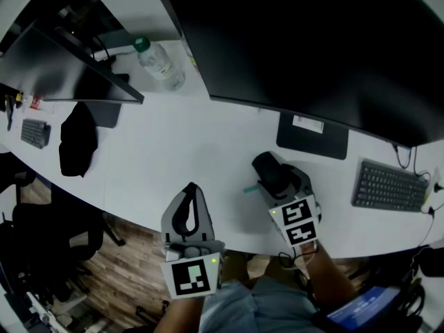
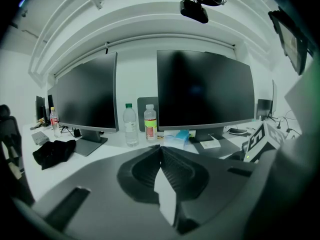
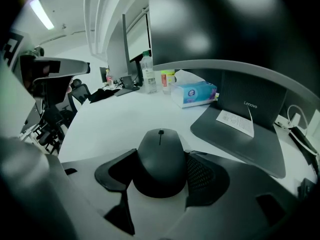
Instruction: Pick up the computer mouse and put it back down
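A black computer mouse (image 1: 272, 174) (image 3: 161, 161) sits between the jaws of my right gripper (image 1: 279, 177) (image 3: 161, 156), whose pads press on both of its sides. It hangs low over the white desk (image 1: 201, 151), in front of a monitor base (image 1: 312, 136); I cannot tell whether it touches the surface. My left gripper (image 1: 192, 187) (image 2: 161, 148) hovers at the desk's near edge, to the left of the mouse. Its jaws are shut tip to tip with nothing between them.
Two large dark monitors (image 1: 319, 40) stand along the back. A water bottle (image 1: 159, 62) lies between them, a black cloth (image 1: 76, 139) at the left, a keyboard (image 1: 388, 186) at the right. A tissue box (image 3: 195, 93) stands beyond the mouse. Office chairs (image 1: 48, 234) flank the desk.
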Motion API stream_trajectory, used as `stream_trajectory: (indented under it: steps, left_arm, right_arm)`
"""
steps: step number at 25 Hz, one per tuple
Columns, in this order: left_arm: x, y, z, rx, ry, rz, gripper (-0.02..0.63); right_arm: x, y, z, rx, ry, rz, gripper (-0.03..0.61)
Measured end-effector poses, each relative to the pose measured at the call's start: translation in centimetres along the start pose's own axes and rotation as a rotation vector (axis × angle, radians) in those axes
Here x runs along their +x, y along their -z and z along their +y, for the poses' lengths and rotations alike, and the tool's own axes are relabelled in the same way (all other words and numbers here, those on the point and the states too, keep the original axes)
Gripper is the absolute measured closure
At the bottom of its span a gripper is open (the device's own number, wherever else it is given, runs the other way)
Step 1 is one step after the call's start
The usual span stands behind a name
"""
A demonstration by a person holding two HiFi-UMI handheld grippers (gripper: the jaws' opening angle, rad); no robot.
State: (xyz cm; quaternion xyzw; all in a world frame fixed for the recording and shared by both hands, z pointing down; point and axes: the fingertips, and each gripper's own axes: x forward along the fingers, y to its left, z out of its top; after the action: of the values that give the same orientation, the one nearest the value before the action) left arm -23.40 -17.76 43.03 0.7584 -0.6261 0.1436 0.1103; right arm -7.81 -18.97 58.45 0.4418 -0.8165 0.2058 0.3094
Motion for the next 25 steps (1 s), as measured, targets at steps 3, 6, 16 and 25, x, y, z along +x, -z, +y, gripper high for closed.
stream_trajectory:
  steps: [3,6,16,25]
  left_arm:
    - [-0.1,-0.3,-0.1,0.0,-0.002,-0.009,0.609]
    - [-0.5,-0.9,-0.2,-0.002,-0.007,-0.027,0.609]
    - [-4.2,-6.6,-4.5,0.0,-0.002,-0.178,0.609]
    - [-9.5,-15.7,-9.2,0.025,0.006,-0.414,0.609]
  right_arm:
    - [0.2,0.1,0.2,-0.007,-0.009,0.006,0.267]
    - [-0.1,0.0,0.5,-0.004,-0.036,0.007,0.224]
    - [-8.6,-6.6,0.0,-0.048,-0.032,-0.204,0.237]
    - [-22.4,-15.9,-1.4,-0.136,0.088,-0.562,0.488]
